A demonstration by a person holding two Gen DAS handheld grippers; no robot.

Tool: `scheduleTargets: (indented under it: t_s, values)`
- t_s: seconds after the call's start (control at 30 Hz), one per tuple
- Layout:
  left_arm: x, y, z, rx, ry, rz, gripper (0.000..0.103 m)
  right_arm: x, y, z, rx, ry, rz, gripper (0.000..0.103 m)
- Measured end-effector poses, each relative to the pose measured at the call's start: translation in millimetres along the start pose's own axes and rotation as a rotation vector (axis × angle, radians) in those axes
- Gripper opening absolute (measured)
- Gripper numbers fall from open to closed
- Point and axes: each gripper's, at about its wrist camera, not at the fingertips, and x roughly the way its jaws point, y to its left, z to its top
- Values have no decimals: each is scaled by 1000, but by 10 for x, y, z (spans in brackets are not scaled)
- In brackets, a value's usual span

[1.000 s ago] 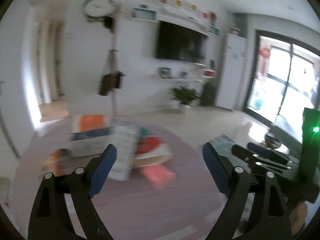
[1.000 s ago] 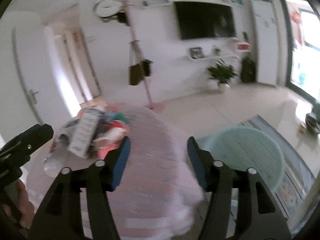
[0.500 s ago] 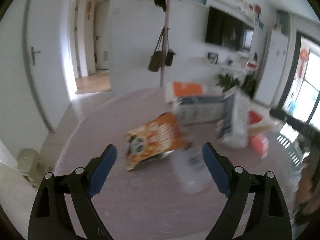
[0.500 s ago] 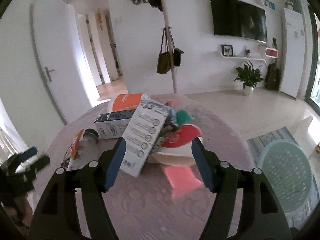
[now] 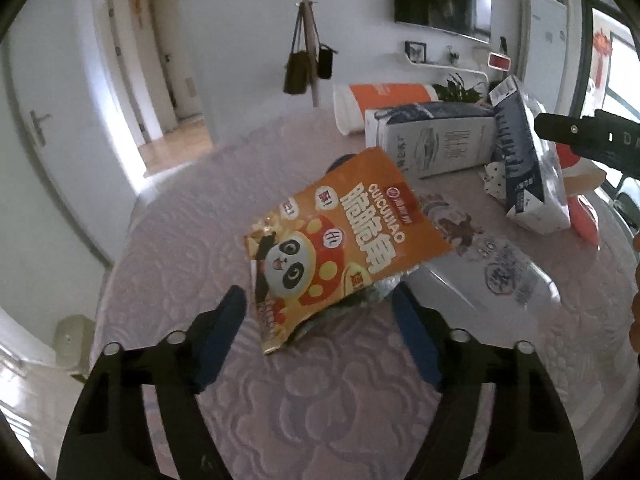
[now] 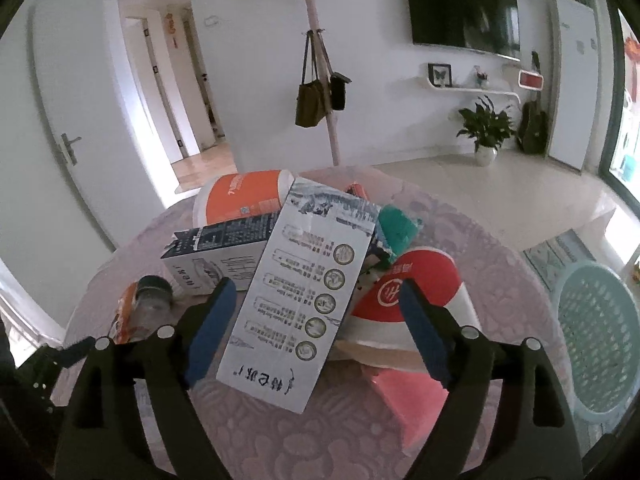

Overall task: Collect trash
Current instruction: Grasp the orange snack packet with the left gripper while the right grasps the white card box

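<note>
A pile of trash lies on a round table with a lilac cloth [image 5: 320,420]. The lower end of an orange panda snack bag [image 5: 344,240] lies between the jaws of my left gripper [image 5: 318,312]; they are closing and the pads do not touch it. A clear plastic bottle [image 5: 492,276] lies to its right. My right gripper [image 6: 316,292] hovers over a white and blue milk carton [image 6: 316,300]. Its jaws are opening and stand clear of the carton's sides. A red and white paper cup [image 6: 416,296] lies just right of the carton.
A second carton [image 6: 216,256], an orange and white cup [image 6: 240,200], a green wrapper [image 6: 396,228] and a pink wrapper [image 6: 404,392] lie in the pile. A pale green basket [image 6: 596,340] stands on the floor to the right. A coat stand [image 6: 320,80] rises behind the table.
Both views swung left from the room and basket onto the trash pile and came closer. The left jaws narrowed around the snack bag's end; the right jaws widened over the carton.
</note>
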Motion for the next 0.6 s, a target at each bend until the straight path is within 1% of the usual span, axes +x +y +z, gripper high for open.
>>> scheduleTargets:
  t_s: [0.03,0.07,0.1,0.13,0.17,0.23,0.3,0.33,0.37,0.4,0.43,0.5,0.6]
  values:
    - [4,27,15,-9,2,-11,69,34,-1,-1,5,4,-6,81]
    - [10,48,19,-14,0,-17,66,66,3,-2,8,10,-8,81]
    - [-1,70,40,-20,-5,-24,59,97,4,-2,10,19,-5,81]
    - [5,75,65,-22,-9,-27,54,135,11,-6,12,31,3,81]
    - [31,73,110,-23,-11,-35,46,146,20,-15,11,34,6,81]
    - [12,85,124,-31,-18,-54,38,164,44,-30,1,35,0,81]
    - [-2,116,125,-62,-18,-58,22,163,52,-42,-3,27,-27,80]
    - [2,134,125,-81,-14,-69,18,161,50,-51,-1,21,-29,80]
    - [-4,159,129,-99,-15,-88,10,167,53,-50,1,21,-25,78]
    - [-11,167,123,-110,-21,-97,7,180,55,-52,2,29,-11,75]
    - [-33,167,117,-110,-33,-88,6,193,61,-51,2,43,9,72]
    - [-72,165,127,-107,-54,-74,2,202,75,-43,4,59,40,60]
    - [-166,202,145,-138,-83,-92,0,190,127,-47,-13,81,57,56]
